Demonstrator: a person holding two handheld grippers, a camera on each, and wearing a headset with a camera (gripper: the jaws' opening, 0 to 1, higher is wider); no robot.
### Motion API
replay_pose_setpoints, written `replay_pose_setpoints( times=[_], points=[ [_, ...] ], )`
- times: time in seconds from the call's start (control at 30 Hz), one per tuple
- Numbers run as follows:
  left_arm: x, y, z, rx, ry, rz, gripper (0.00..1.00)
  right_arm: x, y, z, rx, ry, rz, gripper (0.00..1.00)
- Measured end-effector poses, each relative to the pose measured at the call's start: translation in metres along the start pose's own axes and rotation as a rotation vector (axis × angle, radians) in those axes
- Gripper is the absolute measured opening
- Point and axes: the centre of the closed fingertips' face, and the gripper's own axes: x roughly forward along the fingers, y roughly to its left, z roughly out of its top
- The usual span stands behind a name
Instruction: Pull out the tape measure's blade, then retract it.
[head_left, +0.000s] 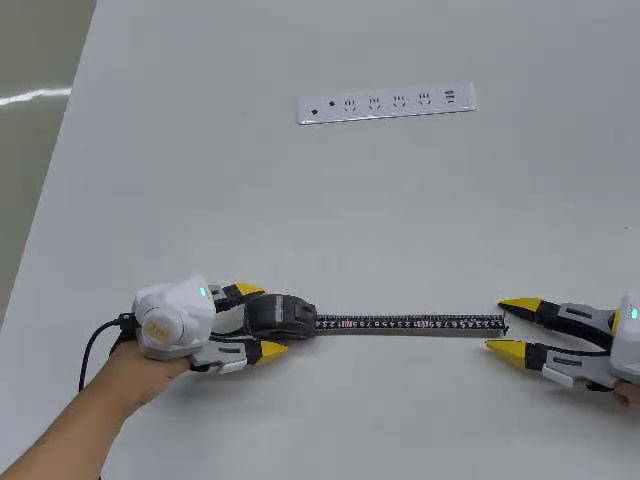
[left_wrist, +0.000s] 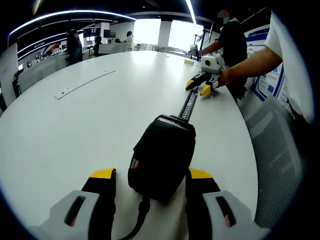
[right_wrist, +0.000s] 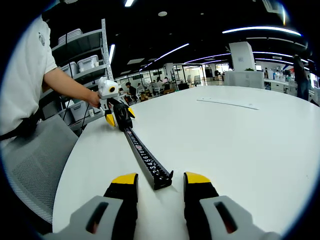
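Observation:
A black tape measure (head_left: 282, 314) lies on the white table, its case held between the yellow-tipped fingers of my left gripper (head_left: 260, 320). In the left gripper view the case (left_wrist: 162, 157) sits between the two jaws of the left gripper (left_wrist: 151, 175). The blade (head_left: 410, 323) is drawn out flat to the right across the table. Its end hook (right_wrist: 163, 181) lies between the fingertips of my right gripper (right_wrist: 161, 178), which stands open and does not clamp it. In the head view the right gripper (head_left: 508, 325) sits at the blade's far end.
A white power strip (head_left: 388, 102) lies at the back of the table (head_left: 200, 180). A grey mesh chair (right_wrist: 37, 150) stands by the near edge. Other people and shelves are far off in the room.

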Motion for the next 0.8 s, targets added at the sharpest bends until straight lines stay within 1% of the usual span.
replay_pose_setpoints(
  times=[0.17, 0.27, 0.4, 0.57, 0.73, 0.8],
  points=[
    [-0.0022, 0.0009, -0.0018, -0.006, 0.000, 0.011, 0.57, -0.0008, 0.0013, 0.0002, 0.020, -0.004, -0.015, 0.39],
    [-0.0026, 0.0008, -0.0007, -0.006, -0.003, 0.014, 0.59, -0.0018, 0.0004, 0.0007, 0.026, -0.005, -0.027, 0.42],
    [-0.0023, -0.0003, 0.0019, -0.009, -0.011, 0.016, 0.62, -0.0033, 0.0002, 0.0011, 0.039, -0.011, -0.040, 0.44],
    [-0.0029, -0.0009, 0.0041, -0.006, -0.016, 0.022, 0.65, -0.0035, 0.0032, 0.0029, 0.045, -0.013, -0.052, 0.48],
    [-0.0070, 0.0013, 0.0070, -0.012, -0.028, 0.045, 0.67, -0.0031, 0.0052, 0.0044, 0.059, -0.011, -0.068, 0.54],
    [-0.0086, 0.0004, 0.0079, -0.015, -0.032, 0.046, 0.68, -0.0031, 0.0063, 0.0045, 0.062, -0.008, -0.071, 0.55]
  ],
)
